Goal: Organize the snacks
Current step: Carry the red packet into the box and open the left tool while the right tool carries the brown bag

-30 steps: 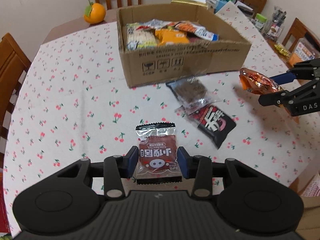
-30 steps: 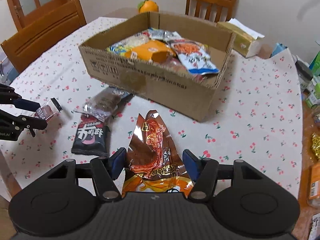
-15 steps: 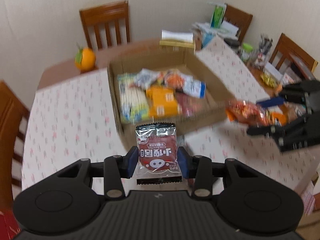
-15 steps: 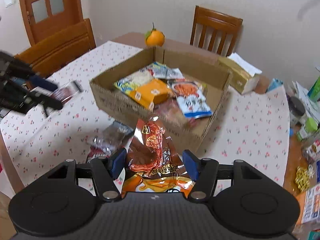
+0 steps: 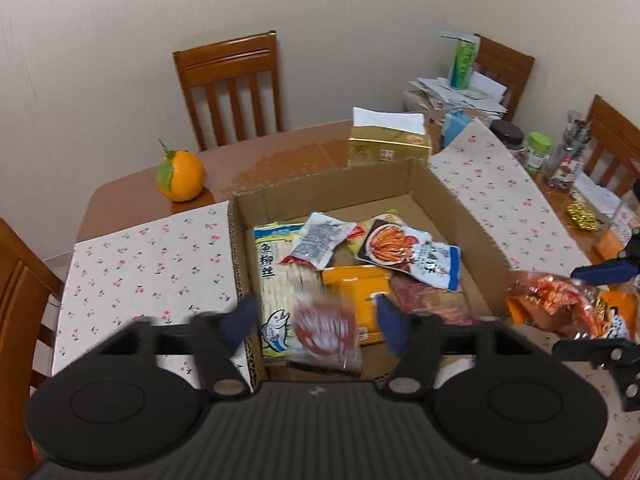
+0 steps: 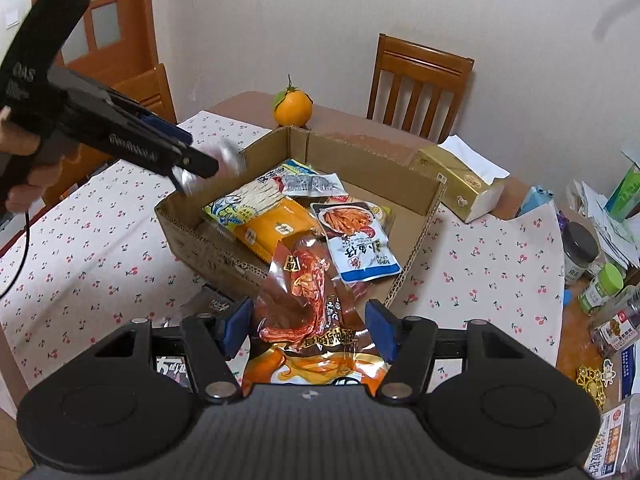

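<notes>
A wooden surface [image 5: 280,156] under a cherry-print cloth [image 5: 152,256] fills a pale-walled room ringed by chairs [image 5: 232,88]. Ahead of both tongs sits the open cardboard box [image 6: 416,184] of snacks. The left tongs [image 5: 316,322] are spread, a blurred red packet [image 5: 326,326] loose between them over the box's near edge. The right tongs [image 6: 310,330] pinch an orange snack bag [image 6: 308,312] just short of the box rim.

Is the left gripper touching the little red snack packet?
Apart. The left wrist view shows the left gripper with its fingers spread wide, and the box showing on both sides of the blurred red snack packet.
</notes>
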Demonstrator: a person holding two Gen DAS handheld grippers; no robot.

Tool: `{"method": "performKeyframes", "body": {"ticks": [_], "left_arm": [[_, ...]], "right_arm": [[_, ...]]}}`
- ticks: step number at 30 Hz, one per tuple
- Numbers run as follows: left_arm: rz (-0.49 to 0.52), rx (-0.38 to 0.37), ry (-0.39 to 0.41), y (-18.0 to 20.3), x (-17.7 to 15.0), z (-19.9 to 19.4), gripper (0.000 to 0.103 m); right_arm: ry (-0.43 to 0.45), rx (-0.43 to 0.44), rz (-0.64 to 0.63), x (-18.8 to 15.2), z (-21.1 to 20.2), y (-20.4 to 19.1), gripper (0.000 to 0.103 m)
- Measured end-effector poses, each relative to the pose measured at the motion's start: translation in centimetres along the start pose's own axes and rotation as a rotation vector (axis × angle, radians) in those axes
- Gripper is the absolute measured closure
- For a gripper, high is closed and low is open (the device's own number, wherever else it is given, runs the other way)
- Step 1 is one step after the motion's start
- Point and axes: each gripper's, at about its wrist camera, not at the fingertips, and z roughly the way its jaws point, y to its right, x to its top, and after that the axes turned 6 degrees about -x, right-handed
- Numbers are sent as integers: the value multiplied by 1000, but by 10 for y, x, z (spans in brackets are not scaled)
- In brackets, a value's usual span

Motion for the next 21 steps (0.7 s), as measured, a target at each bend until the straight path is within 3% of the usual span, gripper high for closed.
{"method": "performKeyframes", "body": {"ticks": [6,16,21], "left_arm": [[-5,1,46,8,-21,-18,8],[-105,64,92,16,-59,-49,5],[-129,81,72,14,-73,-55,4]], "right_arm": [[-1,1,9,7,6,3,36],[9,1,37,37,25,14,36],[15,-24,40,59,46,20,36]]}}
